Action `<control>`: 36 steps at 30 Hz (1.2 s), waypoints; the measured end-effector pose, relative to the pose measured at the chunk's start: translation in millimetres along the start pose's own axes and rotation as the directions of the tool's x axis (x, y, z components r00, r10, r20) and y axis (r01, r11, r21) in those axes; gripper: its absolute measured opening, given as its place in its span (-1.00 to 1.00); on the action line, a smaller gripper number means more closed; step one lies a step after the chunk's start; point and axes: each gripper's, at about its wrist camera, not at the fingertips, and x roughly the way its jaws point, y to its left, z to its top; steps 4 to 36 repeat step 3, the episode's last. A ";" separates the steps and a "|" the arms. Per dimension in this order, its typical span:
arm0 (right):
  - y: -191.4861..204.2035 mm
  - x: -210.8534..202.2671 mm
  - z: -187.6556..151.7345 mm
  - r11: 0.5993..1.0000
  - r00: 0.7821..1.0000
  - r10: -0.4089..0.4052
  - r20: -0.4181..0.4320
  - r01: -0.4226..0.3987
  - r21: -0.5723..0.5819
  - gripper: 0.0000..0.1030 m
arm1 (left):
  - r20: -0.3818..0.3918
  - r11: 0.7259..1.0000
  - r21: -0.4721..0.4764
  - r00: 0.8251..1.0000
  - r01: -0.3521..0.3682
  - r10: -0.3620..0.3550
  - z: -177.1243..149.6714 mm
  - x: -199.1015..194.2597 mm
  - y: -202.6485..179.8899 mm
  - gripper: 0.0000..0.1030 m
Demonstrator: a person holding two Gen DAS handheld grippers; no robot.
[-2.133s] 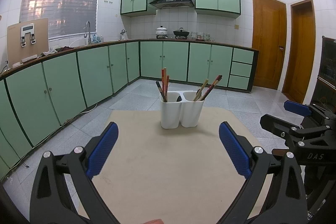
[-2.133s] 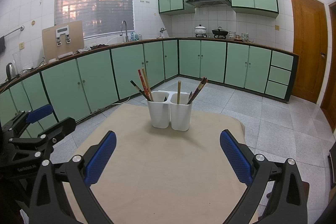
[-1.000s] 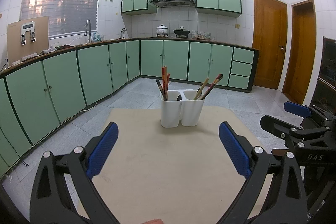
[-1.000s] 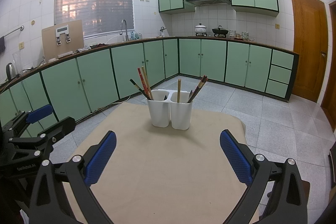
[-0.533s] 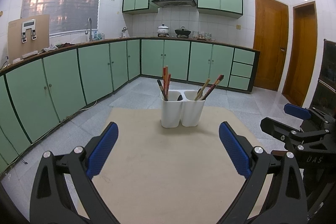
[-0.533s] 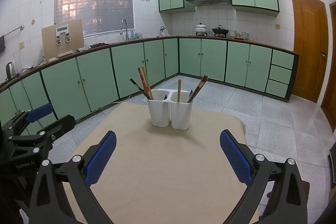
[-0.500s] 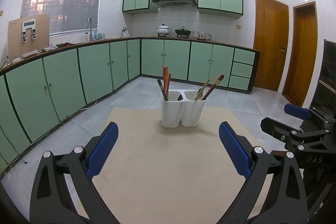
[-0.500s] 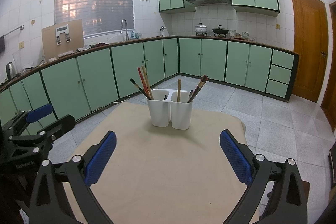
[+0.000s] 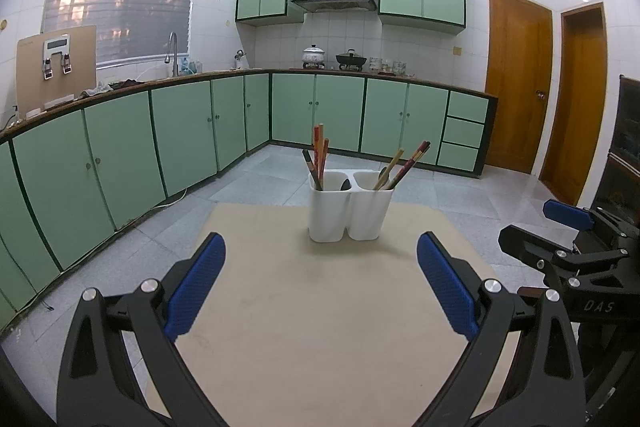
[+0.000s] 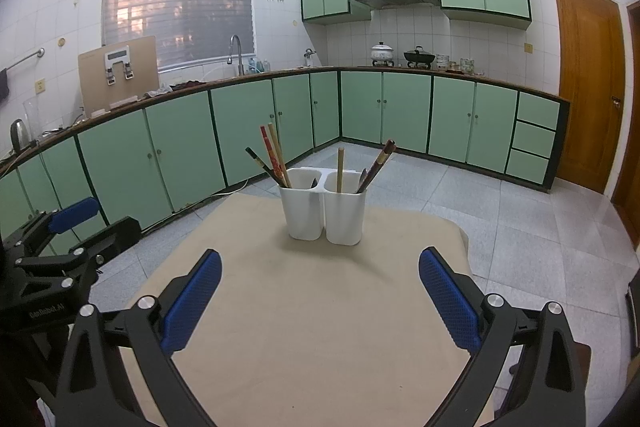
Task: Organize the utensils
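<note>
A white two-compartment utensil holder point(image 9: 350, 209) stands at the far middle of the beige table point(image 9: 320, 327); it also shows in the right wrist view point(image 10: 324, 209). Chopsticks point(image 9: 319, 153) lean in its left cup, more chopsticks point(image 9: 404, 163) and a spoon in its right cup. My left gripper point(image 9: 320, 287) is open and empty, well short of the holder. My right gripper point(image 10: 320, 291) is open and empty, also short of it. Each gripper shows at the edge of the other's view, the right gripper point(image 9: 568, 227) and the left gripper point(image 10: 60, 235).
Green kitchen cabinets point(image 9: 180, 135) run along the left and back walls. Grey tiled floor point(image 10: 540, 215) surrounds the table. Wooden doors point(image 9: 516, 79) stand at the right. A sink tap point(image 10: 236, 53) and pots point(image 10: 382, 53) sit on the counter.
Almost nothing: both grippers stay open and nearly still, with only a slight drift of the views. The holder and utensils have not moved.
</note>
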 end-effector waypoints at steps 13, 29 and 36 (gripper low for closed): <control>0.2 0.0 -0.1 1.000 1.000 -0.001 0.000 0.001 -0.002 0.88 | -0.002 1.000 -0.001 1.000 -0.002 0.002 0.4 -0.1 -0.6 0.82; 0.2 0.0 -0.1 1.000 1.000 -0.001 0.000 0.001 -0.002 0.88 | -0.002 1.000 -0.001 1.000 -0.002 0.002 0.4 -0.1 -0.6 0.82; 0.2 0.0 -0.1 1.000 1.000 -0.001 0.000 0.001 -0.002 0.88 | -0.002 1.000 -0.001 1.000 -0.002 0.002 0.4 -0.1 -0.6 0.82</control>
